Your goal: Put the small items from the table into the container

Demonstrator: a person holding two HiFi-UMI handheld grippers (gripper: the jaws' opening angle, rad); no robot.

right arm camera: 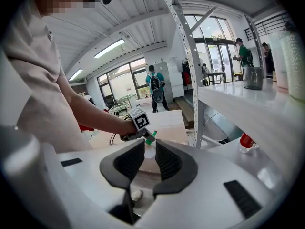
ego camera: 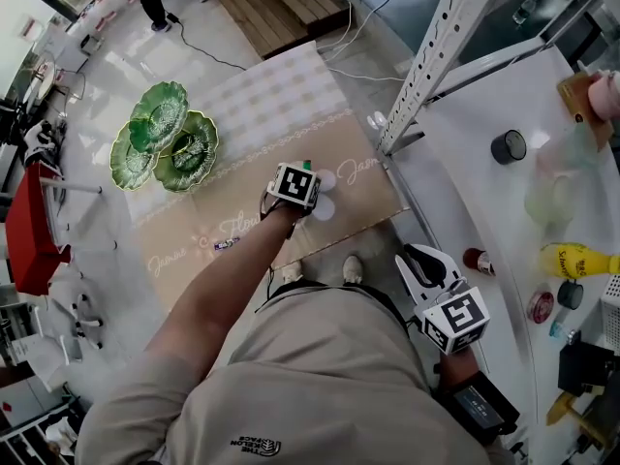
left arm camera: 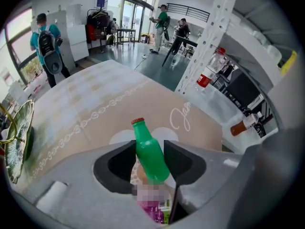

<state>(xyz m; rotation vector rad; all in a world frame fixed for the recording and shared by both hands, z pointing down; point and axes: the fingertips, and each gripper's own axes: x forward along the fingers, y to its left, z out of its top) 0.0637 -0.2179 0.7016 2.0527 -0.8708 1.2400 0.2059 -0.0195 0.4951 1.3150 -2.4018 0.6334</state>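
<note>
A green bottle [left arm camera: 151,161] with a red cap is grasped between the jaws of the left gripper [left arm camera: 149,143], with the pads pressed against its body from both sides. The bottle is tilted, and its cap leans toward the upper left in the left gripper view. In the head view the left gripper [ego camera: 308,172] is seen at the end of an outstretched arm. It is held above the beige patterned cloth [ego camera: 252,105], toward that cloth's near right corner, and the bottle is carried clear of the surface. A cluster of leaf-shaped green dishes [ego camera: 160,139] is set on the cloth's left edge, well apart from the bottle.

The right gripper [ego camera: 423,263] is held close to the person's right side, at the near left edge of the white table [ego camera: 455,182]. Its jaws are parted by a narrow gap and nothing is caught between them; only the distant left gripper and bottle are seen through the gap. On the white table a small red bottle [ego camera: 477,260] is found just beside the right gripper. A black roll of tape [ego camera: 508,146] lies farther back and a yellow bottle [ego camera: 573,260] lies toward the right edge
</note>
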